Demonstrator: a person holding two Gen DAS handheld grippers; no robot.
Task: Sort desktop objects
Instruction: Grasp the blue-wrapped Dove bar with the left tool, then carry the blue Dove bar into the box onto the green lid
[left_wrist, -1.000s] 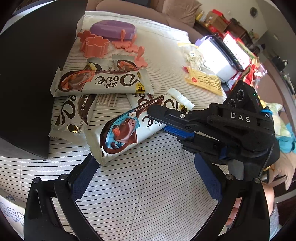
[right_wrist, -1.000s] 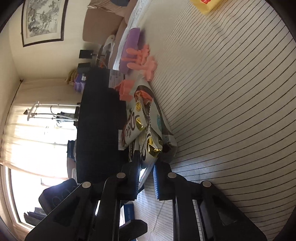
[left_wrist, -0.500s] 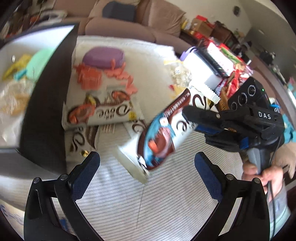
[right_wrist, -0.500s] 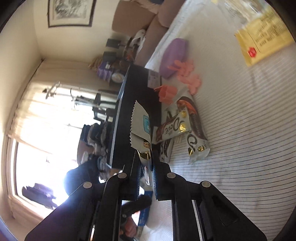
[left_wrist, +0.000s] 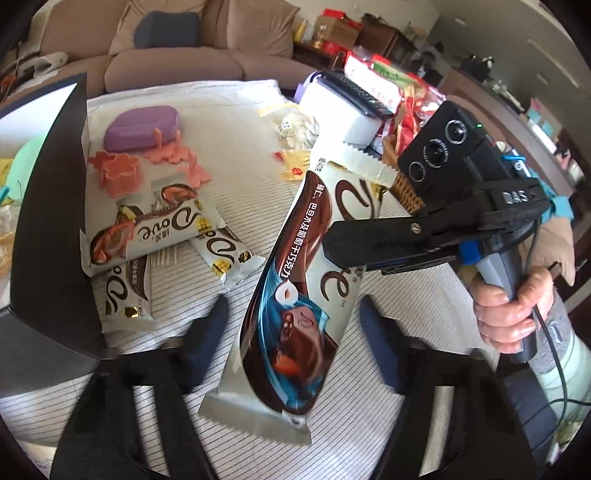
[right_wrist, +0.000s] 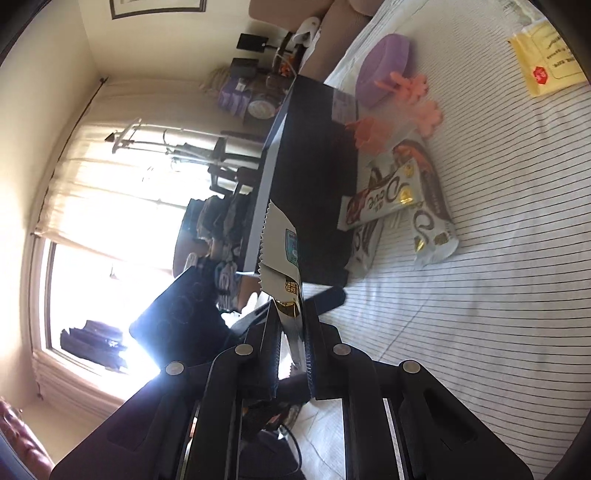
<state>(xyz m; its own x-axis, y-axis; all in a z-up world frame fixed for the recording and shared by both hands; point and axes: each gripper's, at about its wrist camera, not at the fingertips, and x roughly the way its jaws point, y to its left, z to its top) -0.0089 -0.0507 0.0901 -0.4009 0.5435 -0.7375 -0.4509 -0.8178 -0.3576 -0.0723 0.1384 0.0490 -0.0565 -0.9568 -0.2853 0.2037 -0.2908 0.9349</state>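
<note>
My right gripper (left_wrist: 332, 243) is shut on a Dove chocolate bar (left_wrist: 295, 325) with a blue and brown wrapper and holds it upright above the striped tablecloth (left_wrist: 369, 424). In the right wrist view the right gripper (right_wrist: 291, 314) pinches the wrapper (right_wrist: 280, 240) edge-on. My left gripper (left_wrist: 293, 310) is below it. Its jaws are closing with the bar's lower half between them, and a narrow gap shows on each side. Three more Dove bars (left_wrist: 155, 229) lie overlapping on the cloth beside a black box (left_wrist: 48, 221).
A purple case (left_wrist: 144, 125) and pink flower moulds (left_wrist: 118, 173) lie at the back left. A yellow packet (left_wrist: 295, 166), a white box (left_wrist: 340, 107) and a wicker basket (left_wrist: 402, 188) stand at the back right. A person's hand (left_wrist: 509, 306) grips the right handle.
The right gripper lifted the blue-wrapped bar off the cloth and swung it upright. Both grippers rose. The left fingers, wide apart before, have drawn in on either side of the bar.
</note>
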